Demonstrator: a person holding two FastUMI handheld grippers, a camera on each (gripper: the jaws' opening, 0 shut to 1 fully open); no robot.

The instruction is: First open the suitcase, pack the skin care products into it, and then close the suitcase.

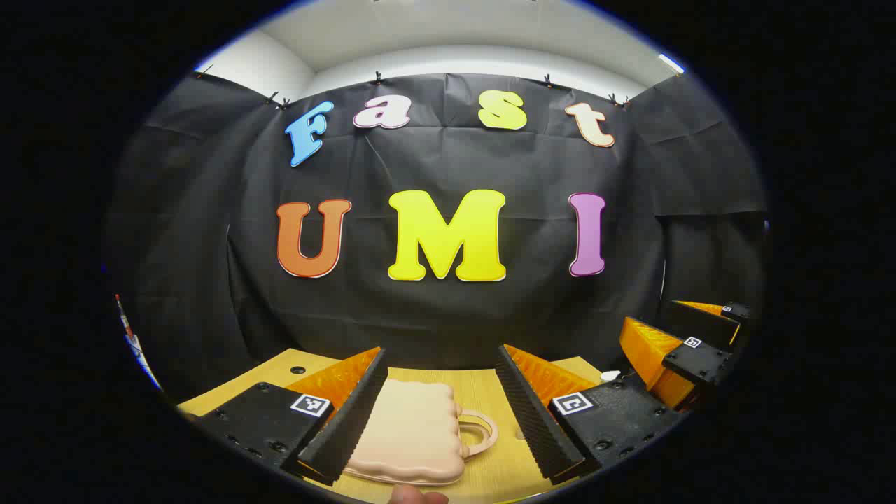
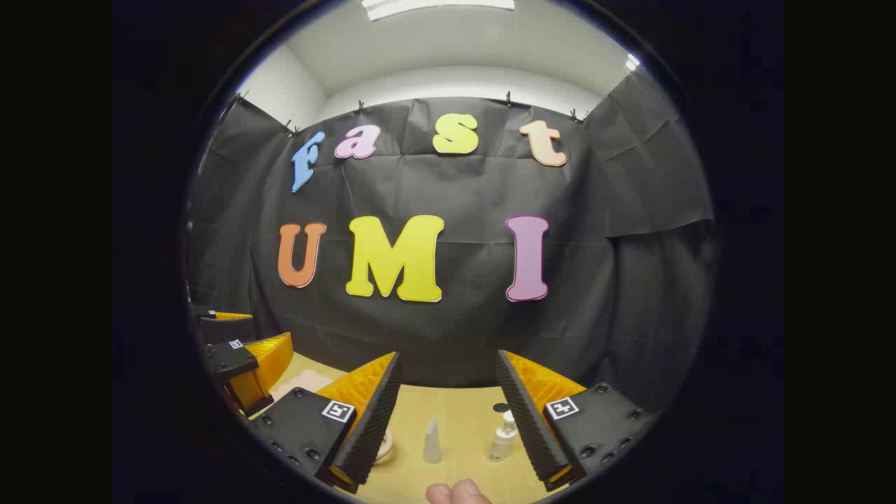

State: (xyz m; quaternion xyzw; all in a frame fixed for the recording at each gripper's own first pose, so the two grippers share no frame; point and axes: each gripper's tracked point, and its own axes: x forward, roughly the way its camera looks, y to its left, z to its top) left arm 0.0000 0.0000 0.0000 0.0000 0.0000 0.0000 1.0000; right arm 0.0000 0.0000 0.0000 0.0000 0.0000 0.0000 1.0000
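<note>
The little pink suitcase lies shut on the tabletop. It looks light and hard; grab its looped handle. Both jaws are spread, holding nothing.

1. The small peach-pink scalloped suitcase, bottom centre of the left gripper view, is partly hidden behind a finger.
2. A round pale jar, lower centre of the right gripper view, is mostly hidden likewise.

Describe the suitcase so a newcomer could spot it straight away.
Start at the light wooden table in front of the black cloth wall. The suitcase lies flat and closed on it, between the left gripper's open fingers. It is pale peach with scalloped edges and a loop handle, far bigger than the small bottles nearby.
</note>
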